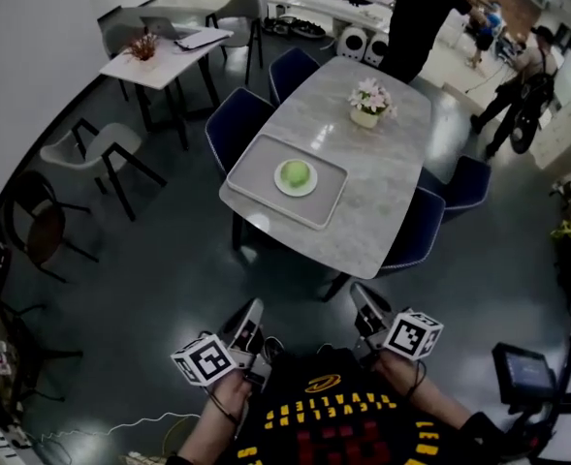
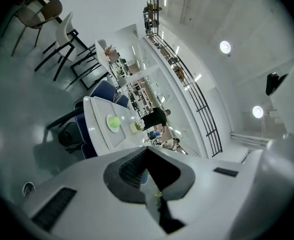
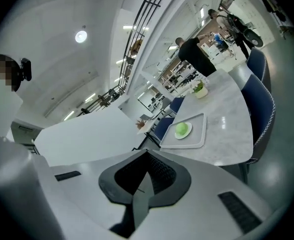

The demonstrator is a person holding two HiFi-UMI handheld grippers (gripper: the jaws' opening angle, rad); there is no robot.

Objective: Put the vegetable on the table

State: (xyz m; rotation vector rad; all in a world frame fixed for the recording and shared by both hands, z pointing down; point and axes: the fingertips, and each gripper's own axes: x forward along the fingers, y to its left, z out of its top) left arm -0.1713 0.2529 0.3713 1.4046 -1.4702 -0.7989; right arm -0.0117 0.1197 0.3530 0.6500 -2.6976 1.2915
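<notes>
A round green vegetable (image 1: 295,173) lies on a white plate (image 1: 296,193) inside a grey tray (image 1: 256,177) on the near-left part of the marble table (image 1: 387,182). Both gripper views show the same vegetable (image 2: 114,122) (image 3: 181,129) far off on its tray (image 2: 107,139) (image 3: 199,134). My left gripper (image 1: 251,318) and right gripper (image 1: 363,303) are held close to my body, well short of the table, over dark floor. In the left gripper view the left gripper (image 2: 147,171) is shut and empty. The right gripper (image 3: 144,176) is also shut with nothing in it.
A pot of flowers (image 1: 367,105) stands at the table's far end. Blue chairs (image 1: 237,119) (image 1: 416,231) ring the table. A person in black (image 1: 416,17) stands beyond it, others at far right. A small white table (image 1: 164,56) with chairs is at left, a monitor (image 1: 523,371) at lower right.
</notes>
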